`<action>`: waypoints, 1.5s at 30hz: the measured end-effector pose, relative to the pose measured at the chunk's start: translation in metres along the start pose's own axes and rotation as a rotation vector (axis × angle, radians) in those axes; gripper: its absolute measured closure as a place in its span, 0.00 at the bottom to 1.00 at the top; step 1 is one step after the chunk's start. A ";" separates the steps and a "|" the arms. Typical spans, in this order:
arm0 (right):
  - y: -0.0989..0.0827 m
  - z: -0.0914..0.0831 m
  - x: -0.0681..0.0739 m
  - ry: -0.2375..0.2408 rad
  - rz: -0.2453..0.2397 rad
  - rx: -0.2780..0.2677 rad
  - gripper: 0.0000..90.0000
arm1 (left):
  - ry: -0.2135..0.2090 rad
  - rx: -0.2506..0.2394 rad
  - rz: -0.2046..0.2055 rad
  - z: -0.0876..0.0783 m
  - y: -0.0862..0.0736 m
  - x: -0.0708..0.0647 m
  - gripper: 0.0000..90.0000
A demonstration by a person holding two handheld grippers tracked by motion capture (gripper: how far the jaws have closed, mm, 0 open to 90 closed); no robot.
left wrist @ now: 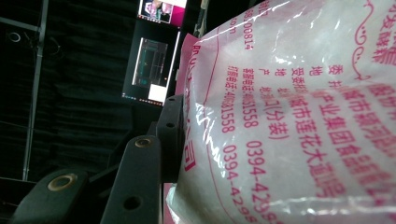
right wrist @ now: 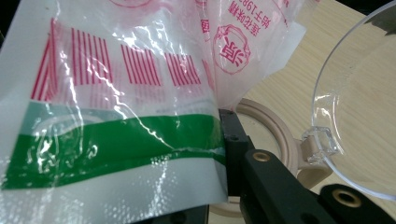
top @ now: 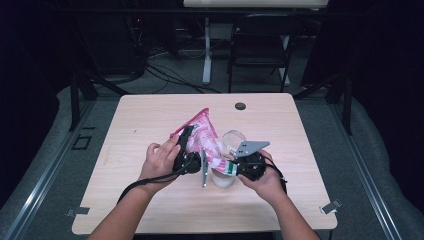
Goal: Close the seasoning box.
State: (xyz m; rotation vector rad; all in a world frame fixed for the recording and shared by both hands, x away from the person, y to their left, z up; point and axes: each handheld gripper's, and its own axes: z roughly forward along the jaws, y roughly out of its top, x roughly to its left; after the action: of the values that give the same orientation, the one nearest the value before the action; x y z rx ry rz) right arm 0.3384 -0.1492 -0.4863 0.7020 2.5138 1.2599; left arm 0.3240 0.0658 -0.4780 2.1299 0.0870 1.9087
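Much of the pink-and-white plastic bag (top: 204, 137) was cut off in both gripper views, its print running past the edges. In the left gripper view the bag (left wrist: 299, 126), packed with white grains, pressed against one black finger (left wrist: 172, 135); the opposite finger was hidden behind it. The left gripper (top: 192, 150) held the bag's fuller end, raised off the wooden surface (top: 150, 125), fingers closed on it part-way.

In the right gripper view the green-banded end of the bag (right wrist: 116, 140) lay against one finger (right wrist: 233, 140), the other again covered. The right gripper (top: 231, 167) was clamped on this lower end, fingers fully closed on the thin film.

Just beyond those fingers stood a beige container (right wrist: 271, 121) with its clear hinged lid (right wrist: 359, 98) swung open; the bag blocked most of its mouth. From the high view the container (top: 223, 180) sat under the bag's lower end, between the two hands, its contents impossible to make out. A dark grommet (top: 240, 106) lay well beyond on the surface.
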 end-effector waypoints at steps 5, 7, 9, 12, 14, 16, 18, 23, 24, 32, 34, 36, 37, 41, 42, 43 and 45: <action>0.000 0.000 0.000 0.002 0.000 0.001 1.00 | 0.000 0.002 0.003 0.000 0.000 0.000 0.70; 0.000 0.000 0.000 0.003 0.000 0.002 1.00 | 0.000 0.002 0.004 0.000 0.000 0.000 0.70; 0.000 0.000 0.000 0.002 0.001 0.001 1.00 | 0.001 0.002 0.005 0.000 0.001 0.000 0.70; -0.001 0.000 -0.001 0.002 0.002 0.002 1.00 | 0.002 -0.002 0.005 0.000 0.001 0.000 0.70; -0.001 0.000 -0.001 0.003 0.003 0.002 1.00 | 0.000 0.003 0.006 -0.001 0.001 0.000 0.70; -0.001 0.001 -0.001 0.002 0.003 0.002 1.00 | 0.000 0.004 0.007 -0.001 0.001 0.000 0.70; -0.001 0.000 -0.001 0.002 0.003 0.003 1.00 | -0.003 0.005 0.003 -0.001 0.002 -0.001 0.70; -0.001 0.001 -0.001 0.004 0.003 0.005 1.00 | -0.001 0.005 0.015 -0.001 0.002 0.000 0.70; -0.001 0.001 -0.001 0.004 0.003 0.005 1.00 | 0.000 0.005 0.016 -0.001 0.002 0.000 0.70; -0.001 0.001 0.000 0.004 0.006 0.001 1.00 | -0.001 0.007 0.032 -0.001 0.003 0.001 0.70; -0.001 0.001 -0.001 0.004 0.006 0.001 1.00 | -0.003 0.009 0.039 -0.001 0.003 0.002 0.70; -0.001 0.001 -0.001 0.006 0.006 0.001 1.00 | -0.004 0.005 0.045 -0.001 0.003 0.002 0.70; -0.001 0.001 -0.001 0.006 0.006 0.001 1.00 | -0.004 0.005 0.045 -0.001 0.003 0.002 0.70; -0.001 0.001 -0.001 0.003 0.006 0.003 1.00 | -0.010 0.005 0.055 0.000 0.003 0.002 0.70; -0.001 0.001 -0.001 0.003 0.005 0.005 1.00 | -0.010 0.005 0.058 0.000 0.003 0.002 0.70; -0.001 0.001 -0.001 0.003 0.005 0.005 1.00 | -0.009 0.002 0.059 0.000 0.003 0.002 0.70; -0.001 0.001 -0.001 0.003 0.006 0.006 1.00 | -0.011 0.003 0.066 0.000 0.003 0.002 0.70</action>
State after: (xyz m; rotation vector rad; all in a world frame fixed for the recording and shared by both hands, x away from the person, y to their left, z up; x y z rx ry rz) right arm 0.3392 -0.1492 -0.4881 0.7097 2.5211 1.2569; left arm 0.3237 0.0634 -0.4753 2.1709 0.0179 1.9341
